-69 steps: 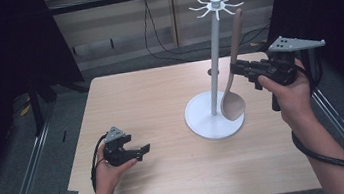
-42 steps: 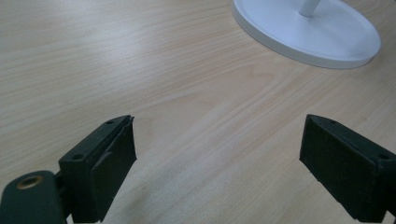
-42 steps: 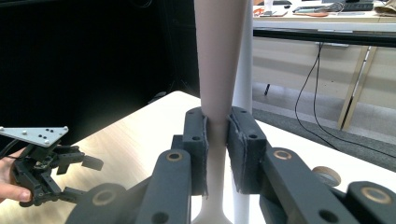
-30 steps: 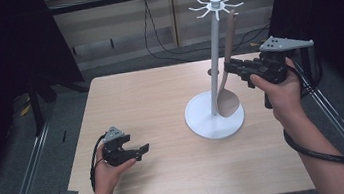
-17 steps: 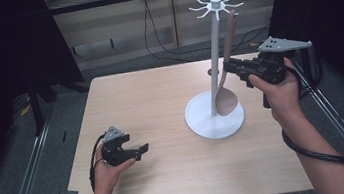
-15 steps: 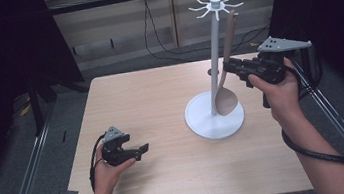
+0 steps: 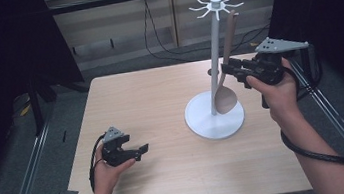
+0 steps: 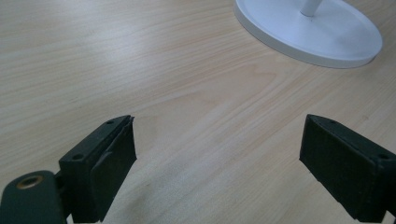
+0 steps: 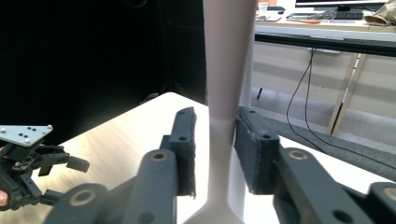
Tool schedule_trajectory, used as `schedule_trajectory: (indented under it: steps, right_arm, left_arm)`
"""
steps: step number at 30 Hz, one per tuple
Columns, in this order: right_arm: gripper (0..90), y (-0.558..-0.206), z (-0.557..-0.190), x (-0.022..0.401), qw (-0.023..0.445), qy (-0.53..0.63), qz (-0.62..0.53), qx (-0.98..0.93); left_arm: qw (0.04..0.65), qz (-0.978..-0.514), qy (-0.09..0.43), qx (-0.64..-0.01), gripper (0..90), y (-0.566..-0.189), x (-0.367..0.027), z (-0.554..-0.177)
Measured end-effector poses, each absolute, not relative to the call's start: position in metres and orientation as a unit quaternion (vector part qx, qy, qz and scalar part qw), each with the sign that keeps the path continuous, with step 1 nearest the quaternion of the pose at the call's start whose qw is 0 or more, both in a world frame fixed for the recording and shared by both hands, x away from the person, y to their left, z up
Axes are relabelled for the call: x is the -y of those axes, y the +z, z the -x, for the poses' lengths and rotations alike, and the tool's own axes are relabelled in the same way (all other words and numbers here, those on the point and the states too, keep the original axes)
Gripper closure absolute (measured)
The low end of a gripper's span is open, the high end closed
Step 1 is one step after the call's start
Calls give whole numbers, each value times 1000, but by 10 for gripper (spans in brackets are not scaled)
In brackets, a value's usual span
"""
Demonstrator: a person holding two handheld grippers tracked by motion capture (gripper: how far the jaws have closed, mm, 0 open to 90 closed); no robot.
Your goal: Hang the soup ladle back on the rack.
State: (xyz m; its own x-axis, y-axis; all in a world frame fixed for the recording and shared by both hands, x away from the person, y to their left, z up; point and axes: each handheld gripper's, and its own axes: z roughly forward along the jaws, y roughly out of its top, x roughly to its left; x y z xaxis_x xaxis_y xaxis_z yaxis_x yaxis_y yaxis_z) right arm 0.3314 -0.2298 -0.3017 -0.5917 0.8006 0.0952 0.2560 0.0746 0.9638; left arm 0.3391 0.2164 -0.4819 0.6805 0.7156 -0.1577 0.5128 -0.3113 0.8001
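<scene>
My right gripper [image 9: 214,140]: jaws set either side of the spoon's neck and just eased apart — a sliver of gap on the left pad, the right pad looks to be barely touching; I judge the squeeze is off.
Spoon [image 7: 227,69]: hangs from a hook at the top of the white stand [image 7: 216,121], bowl down near the base, handle running up toward the hooks.
Long axis: close to upright, leaning a little along the pole — it crosses my jaws at right angles.
Which way from the claw: the neck sits right between my pads; the bowl hangs below them, the hook end above.
Coming move: my guess — back straight out, level, away from the pole, so neither pad drags the handle off its hook.
My left gripper [image 7: 129,150]: jaws wide, nothing between them, low over the table [image 7: 149,95] near its front edge.
Nearer hand: the right, by far — the left is well apart from the stand.
</scene>
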Motion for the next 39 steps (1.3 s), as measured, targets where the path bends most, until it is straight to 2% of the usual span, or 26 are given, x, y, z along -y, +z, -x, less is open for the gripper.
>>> schedule_trajectory:
  steps: [29,39]
  right_arm:
    - [279,-312,-332,230,258,535,-407,-693]
    - [145,-320,-331,229,250,523,-407,-706]
  left_arm:
    - [442,-803,117,-381,103,-482,-217,-339]
    - [447,-802,111,-380,92,-482,-216,-339]
